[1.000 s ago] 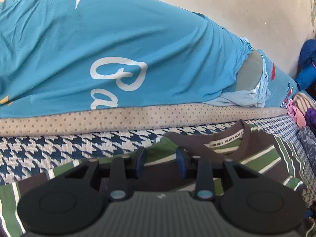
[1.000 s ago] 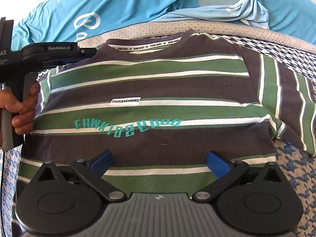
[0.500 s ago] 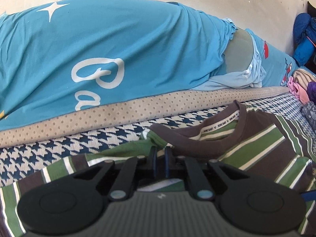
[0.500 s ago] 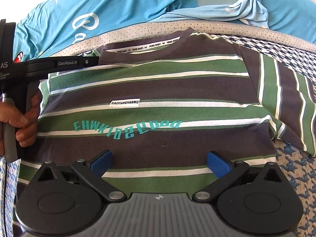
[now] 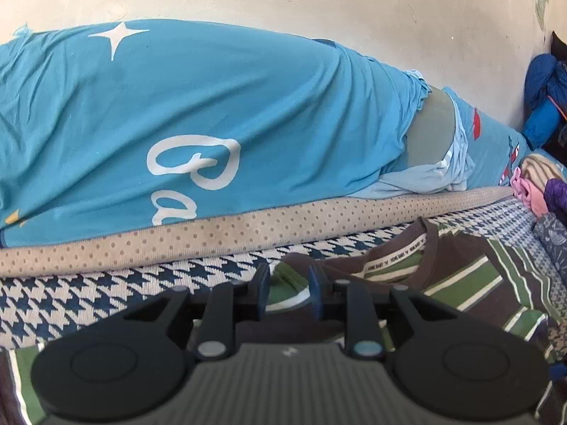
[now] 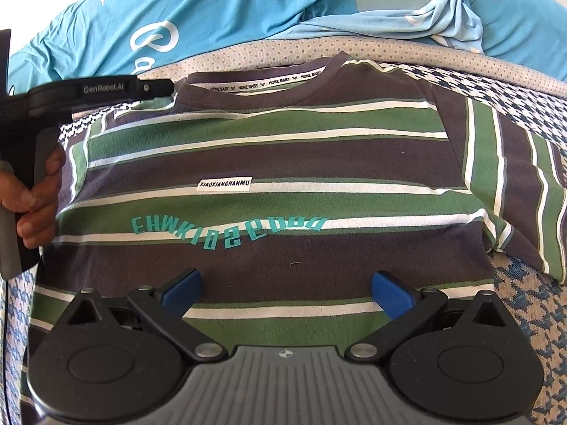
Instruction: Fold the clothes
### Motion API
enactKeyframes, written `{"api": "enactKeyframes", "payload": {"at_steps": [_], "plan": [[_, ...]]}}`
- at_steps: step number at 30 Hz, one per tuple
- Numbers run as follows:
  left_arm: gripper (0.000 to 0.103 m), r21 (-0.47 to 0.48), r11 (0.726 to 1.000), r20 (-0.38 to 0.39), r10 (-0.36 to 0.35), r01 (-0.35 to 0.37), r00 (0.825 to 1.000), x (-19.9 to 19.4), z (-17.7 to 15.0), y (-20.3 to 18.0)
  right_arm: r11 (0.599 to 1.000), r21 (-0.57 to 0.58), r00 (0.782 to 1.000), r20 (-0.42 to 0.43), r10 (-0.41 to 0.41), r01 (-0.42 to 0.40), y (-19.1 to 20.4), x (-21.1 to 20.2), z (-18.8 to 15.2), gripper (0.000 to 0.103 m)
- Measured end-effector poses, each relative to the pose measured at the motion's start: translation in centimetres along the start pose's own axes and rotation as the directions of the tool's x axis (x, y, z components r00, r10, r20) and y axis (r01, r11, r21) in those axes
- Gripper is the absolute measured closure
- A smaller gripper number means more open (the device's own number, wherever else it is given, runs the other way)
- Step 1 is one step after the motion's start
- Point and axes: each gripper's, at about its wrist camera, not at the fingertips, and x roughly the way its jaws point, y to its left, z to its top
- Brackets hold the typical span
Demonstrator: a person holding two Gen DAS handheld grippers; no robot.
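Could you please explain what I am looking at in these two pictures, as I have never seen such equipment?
No robot: a person's hand holds black hand-held tongs, one pair per hand, each carrying a fisheye camera. One picture looks along the left tongs, the other along the right tongs. A brown, green and white striped T-shirt lies flat on a blue-and-white houndstooth cover. The right tongs gape, empty; the left have just been opening, shirt shoulder between them, ungripped.

One brown, green and white striped cotton T-shirt (image 6: 269, 163) lies flat; one bright blue printed cloth (image 5: 198, 120) lies behind it; two black two-finger grippers (image 6: 285, 290) (image 5: 287, 292) show.
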Motion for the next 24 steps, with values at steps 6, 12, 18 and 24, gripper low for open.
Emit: {"api": "enactKeyframes", "payload": {"at_steps": [6,12,18,24], "plan": [[0.059,0.049,0.999,-0.046,-0.007,0.010,0.999,1.4,0.2,0.2,1.000,-0.005,1.000,0.000,-0.009,0.009,0.1,0.1,-0.1,0.000],[0.053,0.107,0.994,-0.081,-0.011,0.020,0.997,2.7,0.6,-0.1,1.000,-0.011,1.000,0.001,-0.018,0.018,0.7,0.1,-0.2,0.000],[0.088,0.172,0.985,-0.077,0.005,0.009,0.997,2.3,0.5,-1.0,0.999,-0.026,1.000,0.003,-0.028,0.028,1.1,0.2,-0.2,0.000],[0.096,0.292,0.944,0.050,0.147,-0.155,0.988,0.9,0.0,-3.1,0.999,-0.026,1.000,0.004,-0.030,0.030,1.2,0.2,-0.3,0.000]]}}
